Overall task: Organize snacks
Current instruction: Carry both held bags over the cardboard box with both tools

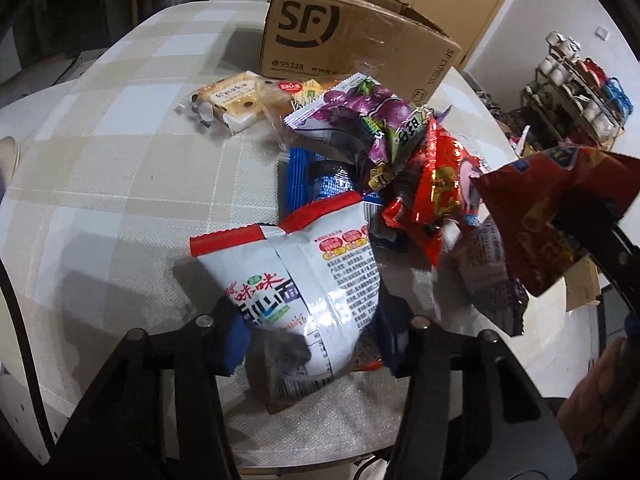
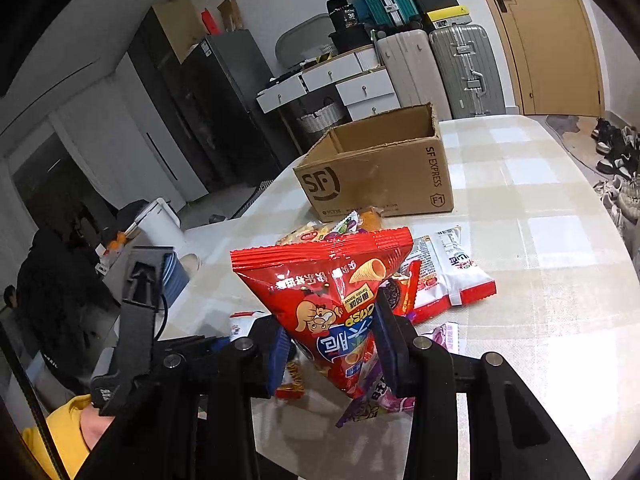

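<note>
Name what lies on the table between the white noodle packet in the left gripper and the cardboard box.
In the left wrist view, a heap of snacks: a blue packet, a purple grape packet and a cracker pack lie between the white noodle packet and the cardboard box.

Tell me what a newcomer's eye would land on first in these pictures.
First, the red cone-snack bag, held clear of the table in the right gripper. Next, the white noodle packet pinched in the left gripper at the near edge of the snack pile. Behind the pile stands the open cardboard box.
</note>
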`<state>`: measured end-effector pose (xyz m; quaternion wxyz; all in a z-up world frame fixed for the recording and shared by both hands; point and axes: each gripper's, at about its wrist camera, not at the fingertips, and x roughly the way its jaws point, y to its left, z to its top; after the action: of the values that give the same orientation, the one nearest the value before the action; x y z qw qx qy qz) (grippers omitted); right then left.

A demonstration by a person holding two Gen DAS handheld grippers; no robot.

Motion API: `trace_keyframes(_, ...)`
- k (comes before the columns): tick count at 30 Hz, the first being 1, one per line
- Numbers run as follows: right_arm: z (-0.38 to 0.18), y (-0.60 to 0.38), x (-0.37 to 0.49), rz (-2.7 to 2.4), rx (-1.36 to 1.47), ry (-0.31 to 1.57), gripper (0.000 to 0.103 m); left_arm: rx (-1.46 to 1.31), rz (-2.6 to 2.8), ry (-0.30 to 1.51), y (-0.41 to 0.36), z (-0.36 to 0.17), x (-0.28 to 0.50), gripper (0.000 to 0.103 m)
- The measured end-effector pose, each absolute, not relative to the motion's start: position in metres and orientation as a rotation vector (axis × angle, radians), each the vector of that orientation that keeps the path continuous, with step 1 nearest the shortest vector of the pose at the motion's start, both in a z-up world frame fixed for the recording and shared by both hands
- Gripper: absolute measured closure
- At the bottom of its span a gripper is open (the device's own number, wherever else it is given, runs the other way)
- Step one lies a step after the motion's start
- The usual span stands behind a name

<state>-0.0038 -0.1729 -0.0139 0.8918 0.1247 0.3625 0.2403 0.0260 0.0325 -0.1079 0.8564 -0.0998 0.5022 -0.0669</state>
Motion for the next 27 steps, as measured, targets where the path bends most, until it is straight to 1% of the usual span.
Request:
trace_keyframes(3,-0.015,-0.174,-0.003,0.495,0.271,0.754,0.065,-0.218,-0.168,1.048,0.038,-0.104,0.022,0.059)
trace_keyframes(10,-0.015,-0.176,-0.005,0.514,0.291,0.743,0.065,-0.210,-0.191,1.026,0.046,-0.094,0.014,0.059)
trace_keyframes(13,-0.015,-0.176,-0.005,0.520,0.302,0.736,0.065,-0.255,-0.198,1.016,0.057,-0.091,0.016,0.059)
trace_keyframes(18,-0.015,-0.179,-0.006,0.524,0.322,0.717,0.065,-0.280,-0.165,0.971,0.070,-0.075,0.010,0.059)
trace_keyframes(22,-0.018,-0.183,-0.005,0.523,0.361,0.736,0.065,-0.274,-0.150,0.949,0.073,-0.060,0.003,0.059)
trace_keyframes(27,-0.008,-0.183,-0.001,0.517,0.389,0.737,0.065,-0.240,-0.156,0.895,0.073,-0.026,-0.001,0.059)
